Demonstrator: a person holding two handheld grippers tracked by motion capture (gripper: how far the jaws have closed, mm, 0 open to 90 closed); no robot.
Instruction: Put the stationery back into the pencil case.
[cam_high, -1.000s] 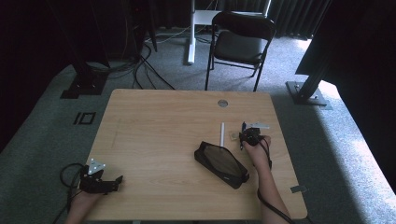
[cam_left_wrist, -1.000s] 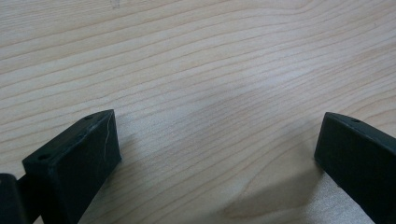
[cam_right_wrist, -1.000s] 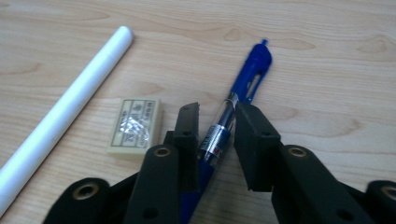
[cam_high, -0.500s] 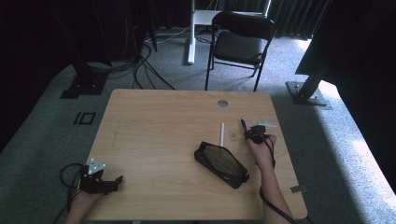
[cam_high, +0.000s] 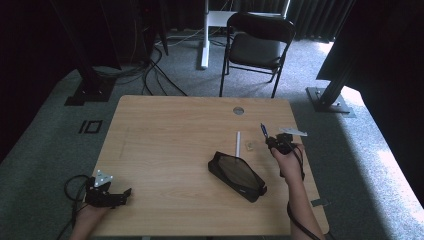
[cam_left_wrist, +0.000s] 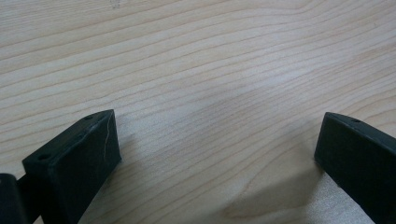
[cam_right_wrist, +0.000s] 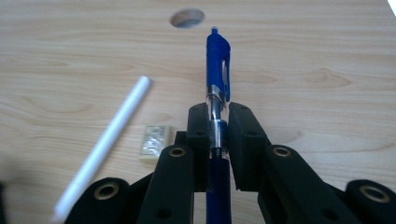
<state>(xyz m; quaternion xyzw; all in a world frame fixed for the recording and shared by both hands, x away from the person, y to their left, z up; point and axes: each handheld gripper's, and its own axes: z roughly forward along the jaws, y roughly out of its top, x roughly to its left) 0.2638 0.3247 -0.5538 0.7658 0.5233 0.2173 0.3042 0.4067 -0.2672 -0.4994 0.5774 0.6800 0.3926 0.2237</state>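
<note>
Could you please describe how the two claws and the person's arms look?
Both claws are black. The left claw carries a grey three-cornered plate with small dark dots, and a black cable loops from it. Its jaws are blocky, and one has a thin pale scratch. The right claw has linked arms with brass-coloured rivets; a black cable trails along the forearm. Both forearms are bare, with no sleeves in view.

On the table (cam_high: 165, 130), the white pen (cam_high: 237, 144) lay behind the pouch (cam_high: 237, 175), the eraser (cam_high: 249, 146) just beside it.
</note>
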